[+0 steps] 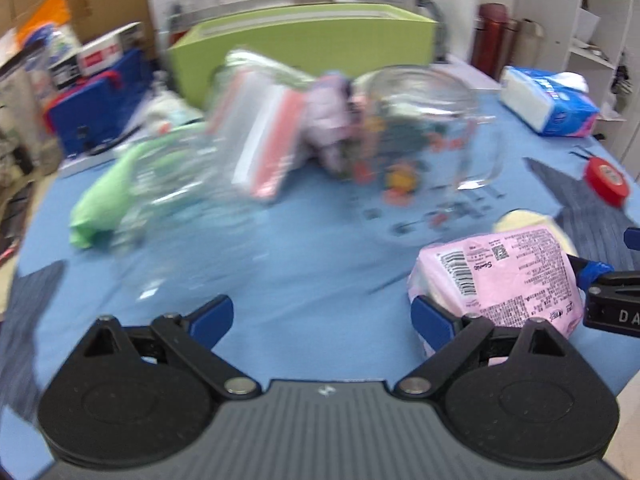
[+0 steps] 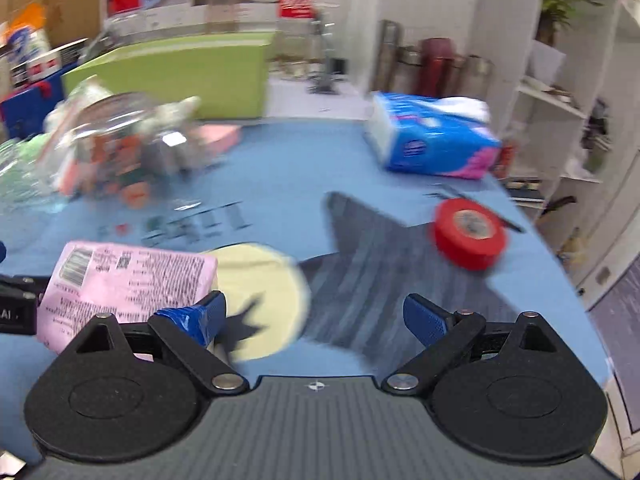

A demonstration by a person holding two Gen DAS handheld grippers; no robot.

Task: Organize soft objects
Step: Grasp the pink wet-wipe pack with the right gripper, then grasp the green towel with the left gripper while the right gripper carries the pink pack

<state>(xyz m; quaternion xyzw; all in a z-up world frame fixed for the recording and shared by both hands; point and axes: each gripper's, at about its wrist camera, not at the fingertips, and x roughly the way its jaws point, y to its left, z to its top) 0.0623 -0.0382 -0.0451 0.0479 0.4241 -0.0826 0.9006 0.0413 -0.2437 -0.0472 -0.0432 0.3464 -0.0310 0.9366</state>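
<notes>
A pink soft pack [image 1: 500,276] with a barcode lies on the blue table, partly on a pale yellow round pad [image 1: 520,218]. My left gripper [image 1: 322,318] is open, its right finger at the pack's near-left corner. In the right wrist view the pink pack [image 2: 128,280] and yellow pad [image 2: 264,296] sit front left. My right gripper [image 2: 316,318] is open, its left finger over the pack's right edge, nothing between the fingers. A green cloth [image 1: 104,200] and a lilac cloth [image 1: 328,120] lie further back, blurred.
A glass jar [image 1: 428,132] and a clear bag holding a pink-and-white pack [image 1: 260,132] stand mid-table before a green box [image 1: 304,40]. A blue tissue pack [image 2: 432,140] and a red tape roll [image 2: 468,236] lie right. Shelves stand past the table's right edge.
</notes>
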